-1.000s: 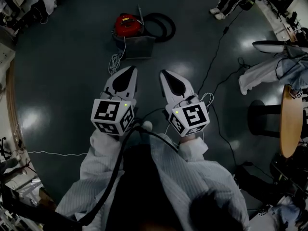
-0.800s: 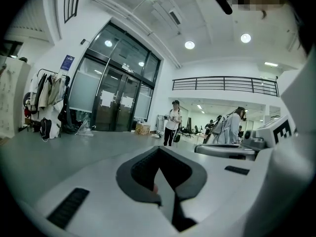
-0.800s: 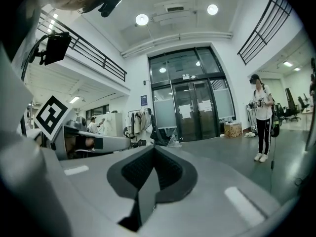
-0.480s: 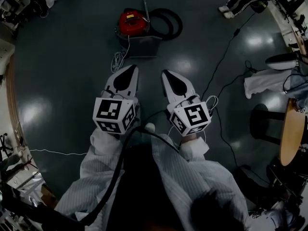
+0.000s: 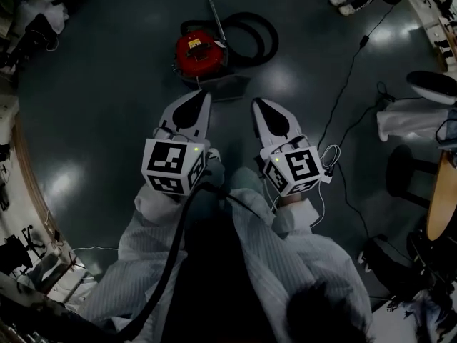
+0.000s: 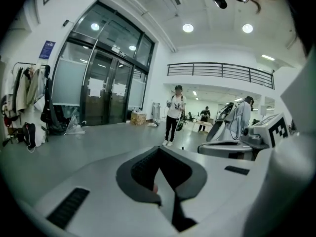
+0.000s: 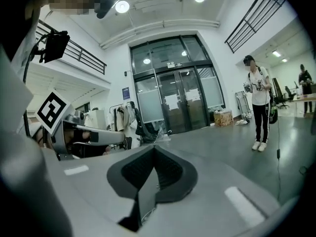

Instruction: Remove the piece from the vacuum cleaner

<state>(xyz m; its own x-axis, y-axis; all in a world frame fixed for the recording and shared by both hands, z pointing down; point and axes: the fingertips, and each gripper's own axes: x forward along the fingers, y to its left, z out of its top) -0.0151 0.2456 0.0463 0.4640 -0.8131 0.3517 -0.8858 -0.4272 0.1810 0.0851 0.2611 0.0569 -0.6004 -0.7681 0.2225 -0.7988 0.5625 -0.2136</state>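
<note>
A red canister vacuum cleaner (image 5: 198,52) lies on the dark floor ahead in the head view, with a black hose (image 5: 250,34) coiled to its right, a thin metal tube (image 5: 216,14) sticking up behind it, and a grey part (image 5: 228,86) in front. My left gripper (image 5: 201,100) and right gripper (image 5: 261,106) are held side by side just short of the vacuum, both shut and empty. In the left gripper view its jaws (image 6: 159,154) are pressed together; the right gripper view shows the same (image 7: 154,154). Neither gripper view shows the vacuum.
Black cables (image 5: 343,98) run across the floor at right. A round wooden table edge (image 5: 441,199) and a stool base (image 5: 403,181) stand at right. A person (image 6: 174,113) stands far off near glass doors (image 7: 177,105). Clutter lines the left wall (image 5: 21,27).
The view has advanced toward the vacuum cleaner: it now sits closer to both gripper tips and lower in the head view. Both grippers stay shut, side by side.
</note>
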